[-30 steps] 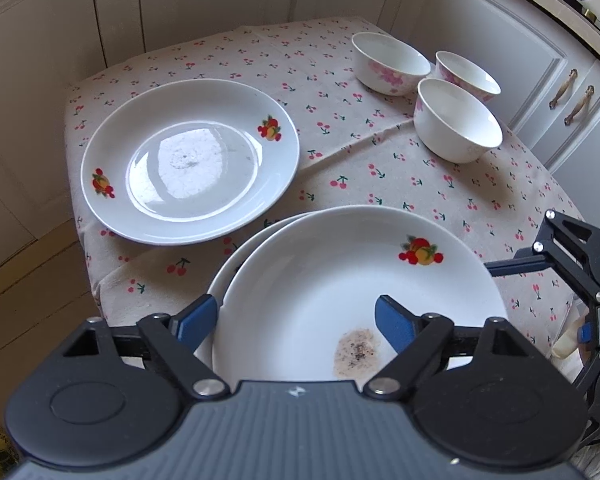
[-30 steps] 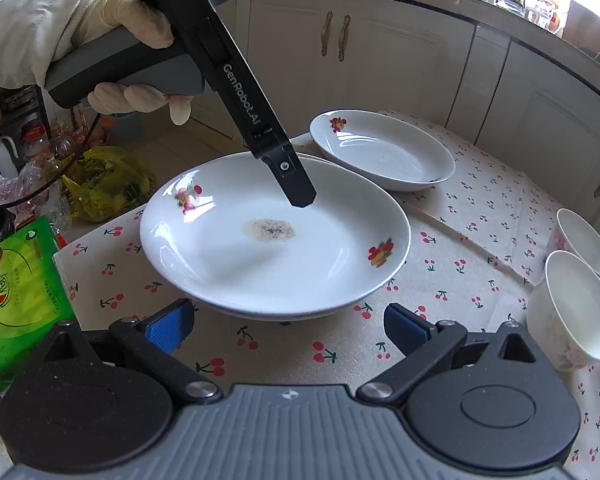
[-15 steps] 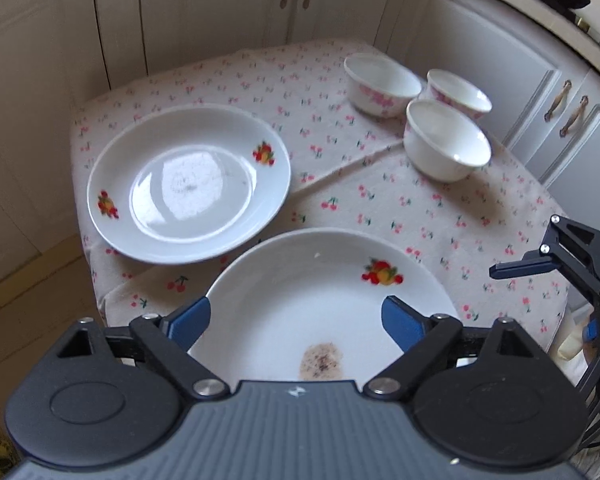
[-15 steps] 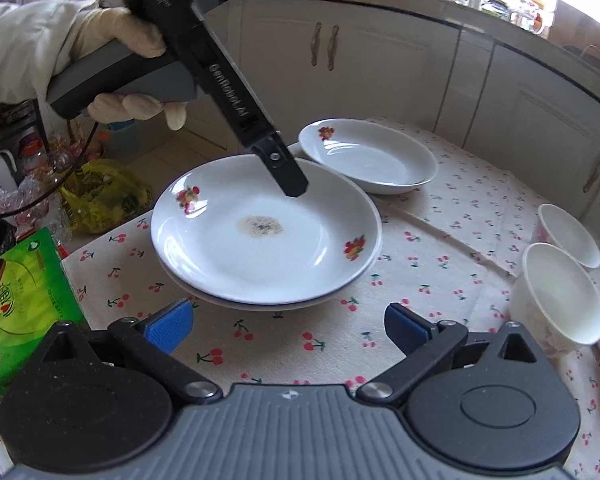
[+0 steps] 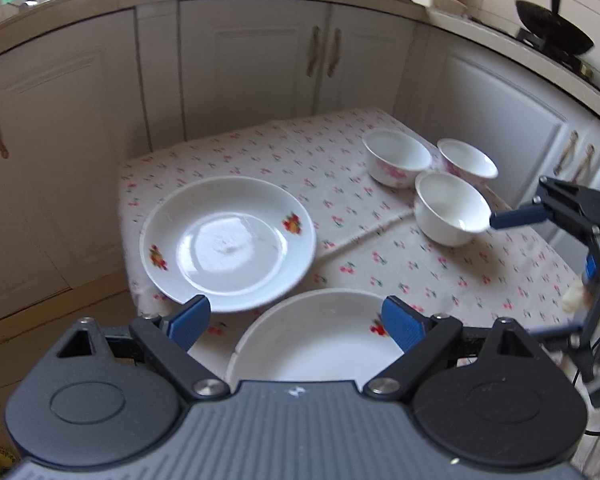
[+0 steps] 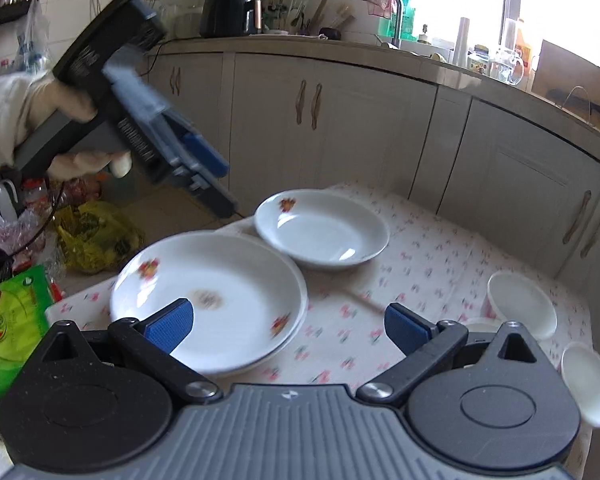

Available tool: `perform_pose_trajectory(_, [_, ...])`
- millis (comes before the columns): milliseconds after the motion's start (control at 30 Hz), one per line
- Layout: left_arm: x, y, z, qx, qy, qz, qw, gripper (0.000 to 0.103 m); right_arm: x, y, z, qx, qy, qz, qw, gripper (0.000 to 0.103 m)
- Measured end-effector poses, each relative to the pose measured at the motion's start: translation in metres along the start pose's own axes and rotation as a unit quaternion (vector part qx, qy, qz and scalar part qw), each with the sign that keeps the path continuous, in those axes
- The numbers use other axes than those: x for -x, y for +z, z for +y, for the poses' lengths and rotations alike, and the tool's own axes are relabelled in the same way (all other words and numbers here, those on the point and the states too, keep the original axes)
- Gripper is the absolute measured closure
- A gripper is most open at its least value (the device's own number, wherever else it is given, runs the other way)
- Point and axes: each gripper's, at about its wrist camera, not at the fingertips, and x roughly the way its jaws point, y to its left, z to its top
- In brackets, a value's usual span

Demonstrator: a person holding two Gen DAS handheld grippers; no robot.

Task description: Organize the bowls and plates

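Two stacked plates (image 6: 208, 300) lie flat, rims up, at the bench's (image 5: 440, 264) near edge; a third plate (image 5: 228, 244) sits beside them, three upright bowls (image 5: 452, 208) beyond. Both tools, left (image 5: 296, 322) and right (image 6: 288, 322), gape empty above.

The left tool (image 5: 296, 322) hides the stacked plates' (image 5: 316, 336) near rim.

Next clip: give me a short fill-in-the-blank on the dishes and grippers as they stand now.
1. The number of white bowls grouped on the cherry-print tablecloth is ____.
2. The stained plate rests on top of another ____.
3. The left gripper holds ____.
4. The right gripper has its jaws ____.

Missing words: three; plate; nothing; open
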Motion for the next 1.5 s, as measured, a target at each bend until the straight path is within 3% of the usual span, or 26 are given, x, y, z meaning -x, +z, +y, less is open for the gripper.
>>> perform_pose_trajectory(233, [-0.022, 0.015, 0.034, 0.031, 0.02, -0.004, 0.9993, 0.011, -0.052, 0.03, -0.041, -0.018, 0.002, 0.009, 1.0, 0.002])
perform_pose_trajectory(367, [-0.043, 0.027, 0.058, 0.048, 0.02, 0.005, 0.9987, 0.012, -0.085, 0.036, -0.052, -0.02, 0.01, 0.029, 0.999, 0.011])
perform_pose_trajectory(633, [-0.089, 0.045, 0.106, 0.087, 0.02, 0.039, 0.9953, 0.014, -0.14, 0.041, -0.067, 0.021, 0.019, 0.099, 0.995, 0.015])
perform_pose_trajectory(733, [-0.105, 0.047, 0.117, 0.1, 0.007, 0.059, 0.9932, 0.015, -0.161, 0.043, -0.077, 0.02, 0.047, 0.136, 0.989, 0.015])
perform_pose_trajectory(800, [-0.115, 0.05, 0.123, 0.109, -0.003, 0.071, 0.9915, 0.015, -0.172, 0.045, -0.079, 0.025, 0.044, 0.147, 0.988, 0.015])
perform_pose_trajectory(933, [-0.133, 0.056, 0.137, 0.134, -0.014, 0.092, 0.9866, 0.015, -0.19, 0.046, -0.077, 0.036, 0.064, 0.165, 0.984, 0.015])
perform_pose_trajectory(1100, [-0.148, 0.064, 0.147, 0.156, -0.038, 0.11, 0.9808, 0.026, -0.202, 0.045, -0.072, 0.046, 0.075, 0.17, 0.982, 0.015])
perform_pose_trajectory(1267, [-0.159, 0.07, 0.146, 0.142, -0.051, 0.13, 0.98, 0.033, -0.206, 0.044, -0.066, 0.061, 0.076, 0.168, 0.981, 0.015])
perform_pose_trajectory(1500, [-0.172, 0.073, 0.144, 0.126, -0.057, 0.146, 0.9795, 0.033, -0.216, 0.045, -0.069, 0.057, 0.084, 0.173, 0.98, 0.015])
